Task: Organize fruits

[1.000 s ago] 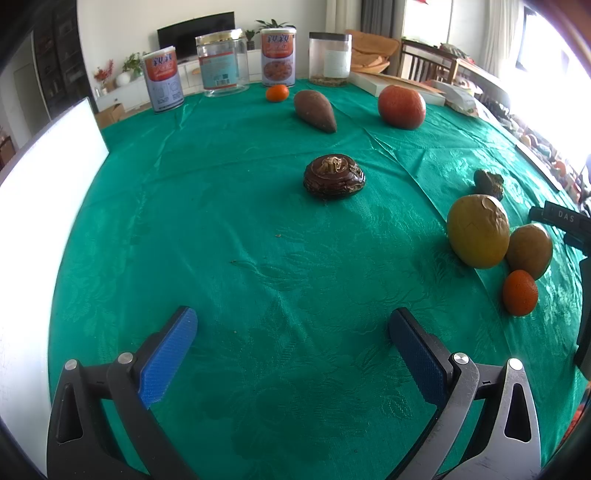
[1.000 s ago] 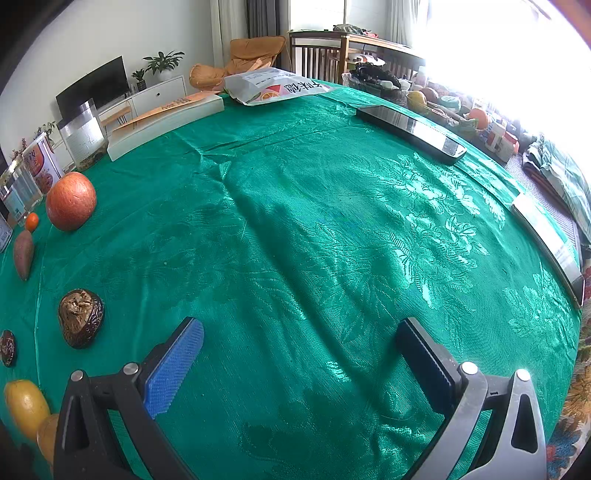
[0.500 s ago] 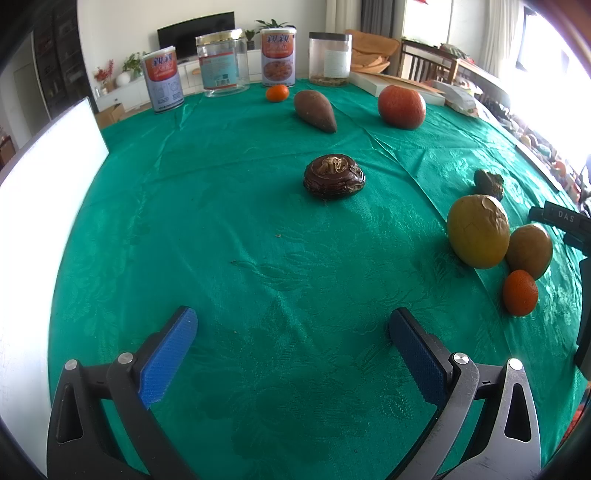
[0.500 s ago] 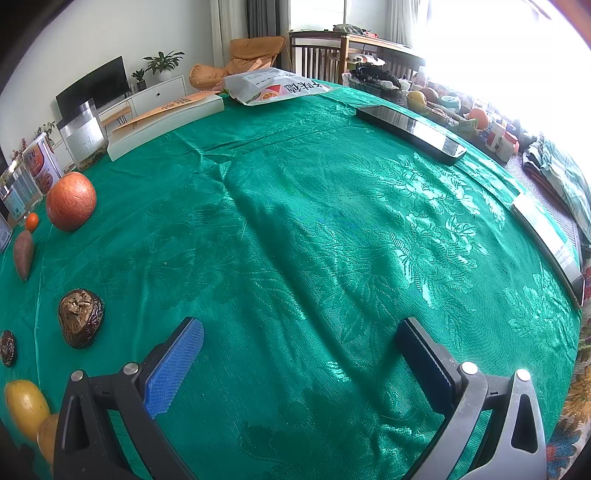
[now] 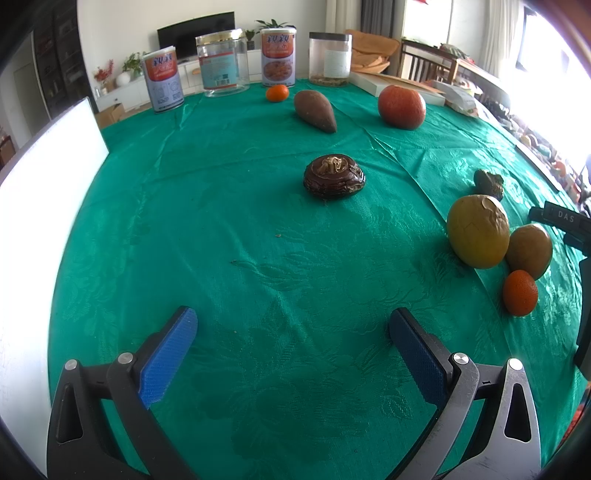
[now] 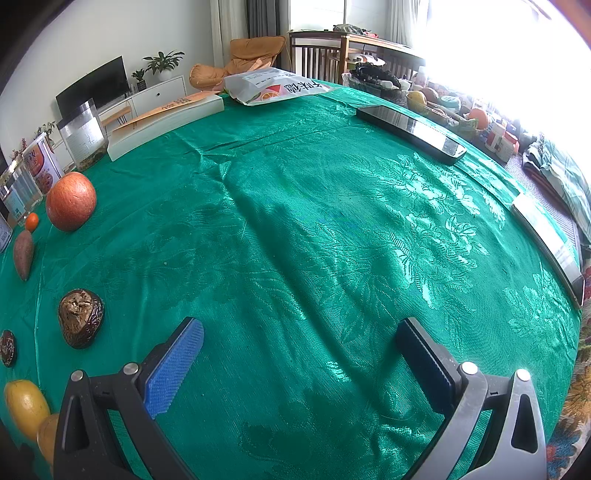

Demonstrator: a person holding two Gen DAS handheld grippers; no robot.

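"DAS" on black device (image 5: 561, 218), Chinese characters on bag (image 6: 284, 88)

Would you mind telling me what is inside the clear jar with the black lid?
The black-lidded jar holds a shallow brownish layer at the bottom; above that it looks empty. Its white label hides part of the interior.

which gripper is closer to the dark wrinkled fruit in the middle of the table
Left. The left gripper faces the dark wrinkled fruit straight ahead; the right gripper has it far off to its left.

White walls, wall television (image 5: 195, 33), bright window (image 6: 498, 55), wooden chair (image 6: 317, 55).
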